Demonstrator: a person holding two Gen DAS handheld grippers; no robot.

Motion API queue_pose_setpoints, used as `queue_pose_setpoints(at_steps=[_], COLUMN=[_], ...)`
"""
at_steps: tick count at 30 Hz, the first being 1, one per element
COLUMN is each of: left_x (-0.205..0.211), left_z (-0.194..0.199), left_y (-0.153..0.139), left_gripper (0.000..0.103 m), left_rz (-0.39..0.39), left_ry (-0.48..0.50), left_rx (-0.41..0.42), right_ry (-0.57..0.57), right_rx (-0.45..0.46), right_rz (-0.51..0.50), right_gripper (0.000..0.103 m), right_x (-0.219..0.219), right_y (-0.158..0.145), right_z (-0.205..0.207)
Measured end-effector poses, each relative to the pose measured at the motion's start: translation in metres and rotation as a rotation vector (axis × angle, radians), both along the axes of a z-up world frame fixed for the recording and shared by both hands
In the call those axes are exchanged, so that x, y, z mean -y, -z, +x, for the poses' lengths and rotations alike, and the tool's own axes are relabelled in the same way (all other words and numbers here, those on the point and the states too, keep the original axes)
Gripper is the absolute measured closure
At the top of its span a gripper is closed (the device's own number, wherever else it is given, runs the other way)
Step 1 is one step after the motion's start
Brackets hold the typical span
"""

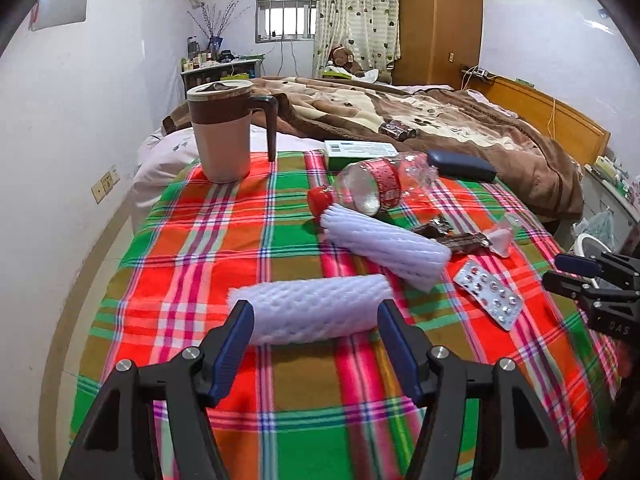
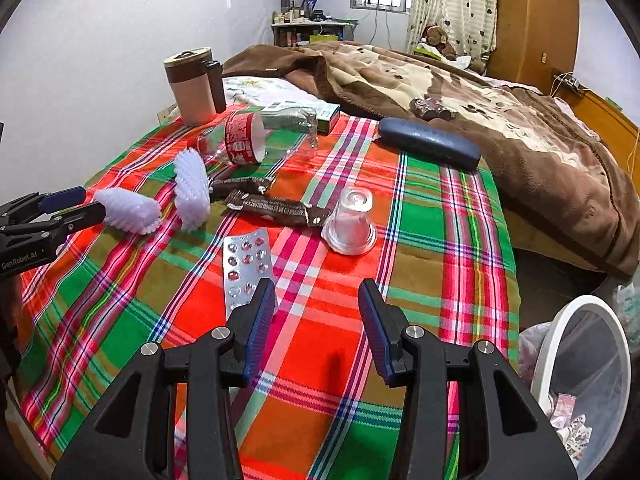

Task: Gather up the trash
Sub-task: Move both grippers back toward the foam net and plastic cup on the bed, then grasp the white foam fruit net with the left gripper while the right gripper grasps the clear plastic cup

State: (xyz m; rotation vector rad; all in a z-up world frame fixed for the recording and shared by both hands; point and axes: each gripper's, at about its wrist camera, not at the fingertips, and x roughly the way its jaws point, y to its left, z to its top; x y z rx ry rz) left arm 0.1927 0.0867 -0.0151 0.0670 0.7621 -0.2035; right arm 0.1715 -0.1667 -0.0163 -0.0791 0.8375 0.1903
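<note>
My left gripper [image 1: 314, 320] stands open low over the plaid cloth. A white foam net sleeve [image 1: 310, 308] lies crosswise just past its fingertips, spanning the gap between them; the pads do not press on it. In the right wrist view the left gripper [image 2: 91, 201] reaches that sleeve [image 2: 128, 210] from the left. A second foam sleeve [image 1: 384, 244], a crushed clear bottle with a red label [image 2: 244, 140] and dark snack wrappers [image 2: 276, 208] lie beyond. My right gripper [image 2: 316, 292] is open and holds nothing. A silver blister pack [image 2: 246, 268] sits by its left finger, an upturned clear plastic cup [image 2: 350, 224] ahead.
A brown-and-beige lidded mug [image 1: 222, 132], a green-and-white box [image 1: 360, 148] and a dark blue glasses case [image 2: 430, 142] stand at the far side of the cloth. A brown blanket [image 2: 500, 92] covers the bed behind. A white-rimmed bin [image 2: 580, 312] with scraps stands low on the right.
</note>
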Motion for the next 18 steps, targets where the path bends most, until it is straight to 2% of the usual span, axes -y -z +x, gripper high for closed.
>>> queue_pose_setpoints(at_steps=[14, 18], left_x=[-0.005, -0.003], left_z=[0.042, 0.047], left_y=[0.016, 0.022], left_gripper=[0.039, 0.039], left_rz=[0.067, 0.05], left_ry=[0.101, 0.134], left_rx=[-0.039, -0.062], right_ry=[0.055, 0.065], right_rx=[-0.008, -0.013], right_rz=[0.02, 0.024], right_gripper=[0.058, 0.058], right_x=[0.01, 0.011], right_y=[0.003, 0.005], right_z=[0.011, 0.015])
